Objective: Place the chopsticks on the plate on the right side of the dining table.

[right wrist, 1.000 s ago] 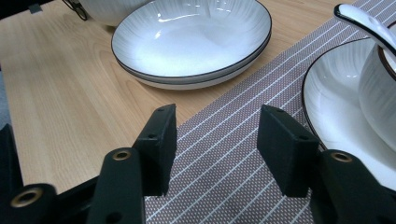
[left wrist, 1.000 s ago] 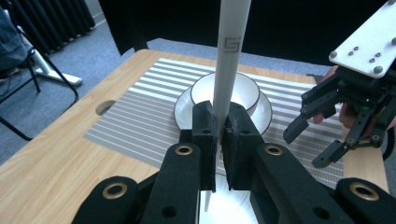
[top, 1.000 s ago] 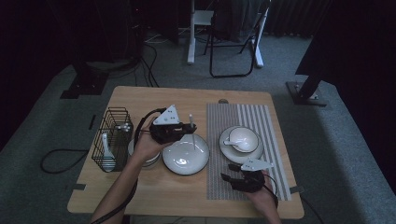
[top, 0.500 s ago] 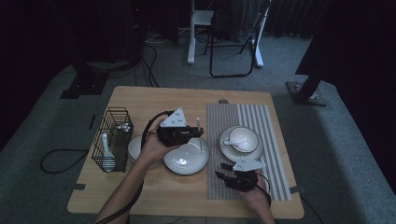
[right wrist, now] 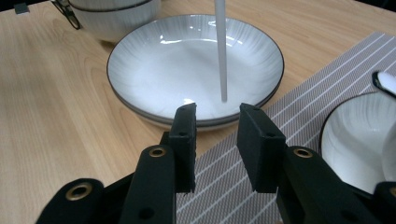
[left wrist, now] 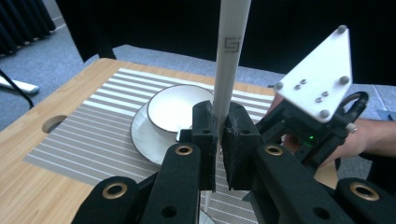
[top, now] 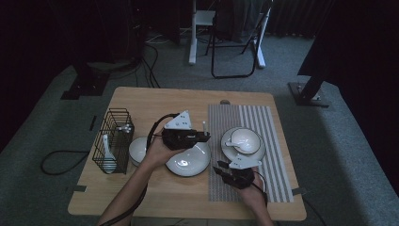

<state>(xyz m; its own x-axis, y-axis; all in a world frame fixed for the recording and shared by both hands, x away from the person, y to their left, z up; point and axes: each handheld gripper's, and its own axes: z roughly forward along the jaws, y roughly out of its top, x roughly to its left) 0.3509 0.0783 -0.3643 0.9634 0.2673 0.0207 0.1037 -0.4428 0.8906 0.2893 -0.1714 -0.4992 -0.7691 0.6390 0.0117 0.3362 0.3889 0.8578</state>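
High view, left to right: black wire rack at the table's left edge with a white spoon and other utensils inside, small white bowl just beside it on bare wood. Left gripper sits over the wide white plate, jaws pressed together on a white chopstick that stands roughly upright. Left gripper view confirms it: chopstick pinched between both pads, running up out of frame, lower end dropping toward the plate. Right gripper view shows the chopstick's lower tip hanging over the plate, can't tell if it touches the surface. Striped placemat covers the right half of the table; on it a saucer with a bowl and a spoon in it. Right gripper is low at the placemat's near-left corner, aimed at the plate's rim. Its jaws have just been closing, now part spread with nothing between them; in its own view the gap frames the plate edge and mat, pads touching neither. The two grippers are near each other but apart
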